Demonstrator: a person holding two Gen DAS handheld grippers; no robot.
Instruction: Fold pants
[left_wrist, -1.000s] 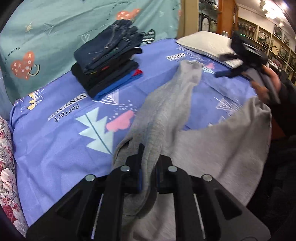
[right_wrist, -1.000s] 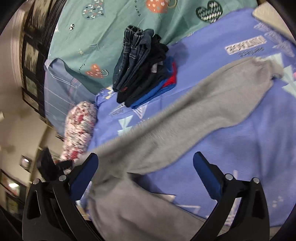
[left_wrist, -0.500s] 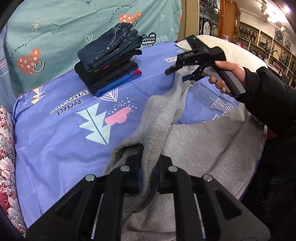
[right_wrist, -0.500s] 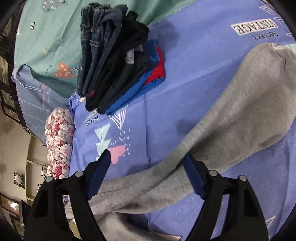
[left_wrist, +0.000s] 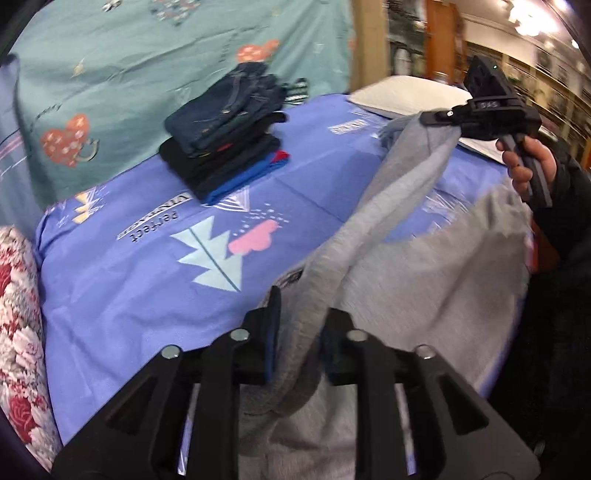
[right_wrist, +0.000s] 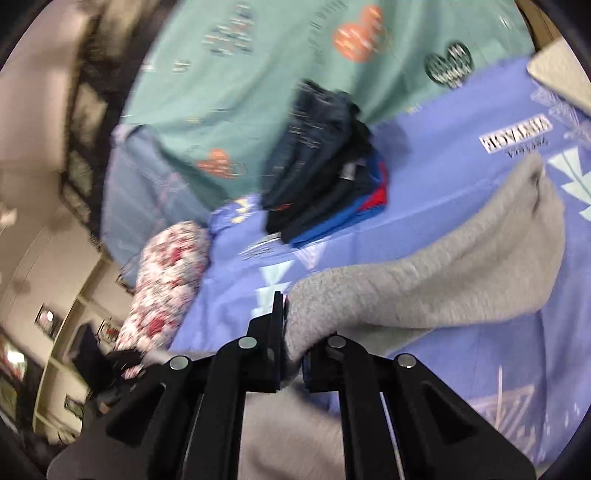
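Grey sweatpants lie across a blue printed sheet. My left gripper is shut on a bunched fold of the grey pants near their waist end. One pant leg rises from it, lifted off the bed. My right gripper, seen in the left wrist view, is shut on that leg near its cuff end. In the right wrist view my right gripper pinches the grey leg, whose loose end drapes onto the sheet.
A stack of folded dark jeans and blue clothes sits at the back of the bed and shows in the right wrist view. A teal printed cloth hangs behind. A floral cushion lies left. A white pillow lies far right.
My right gripper has closed on the far pant leg and lifted it off the bed. My left gripper has kept its hold on the pants.
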